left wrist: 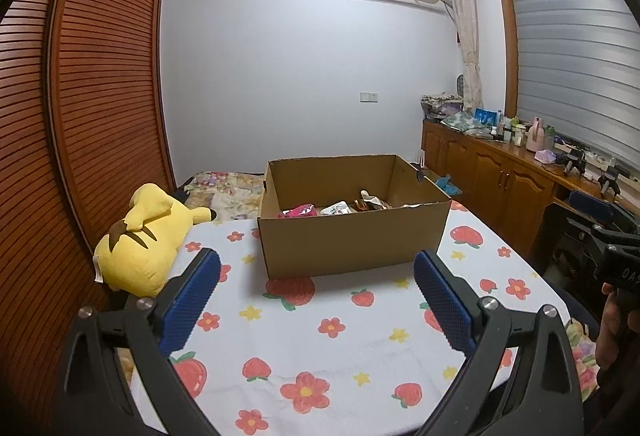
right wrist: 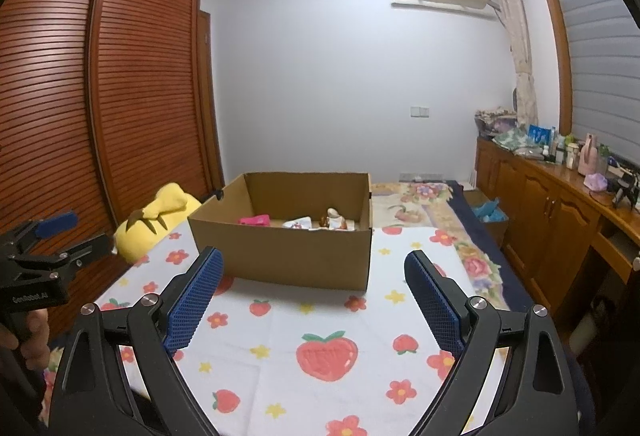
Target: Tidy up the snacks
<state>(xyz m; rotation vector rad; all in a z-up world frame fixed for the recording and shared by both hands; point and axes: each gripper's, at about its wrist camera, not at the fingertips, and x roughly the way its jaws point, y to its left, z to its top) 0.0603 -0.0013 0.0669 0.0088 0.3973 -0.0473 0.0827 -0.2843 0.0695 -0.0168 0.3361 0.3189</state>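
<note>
Judging by present positions, the snack packets (left wrist: 340,207) lie inside the cardboard box (left wrist: 352,240); none remain on the strawberry cloth (left wrist: 320,348). Left gripper (left wrist: 316,300) and right gripper (right wrist: 314,296) hover spread and empty; the task appears nearly complete.

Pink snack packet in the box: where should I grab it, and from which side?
Come straight down from above: the cardboard box walls block any sideways approach. The pink snack packet lies low on the box floor near its left end, apart from the other wrappers. Pinch its raised upper edge, probably with the open left gripper.
</note>
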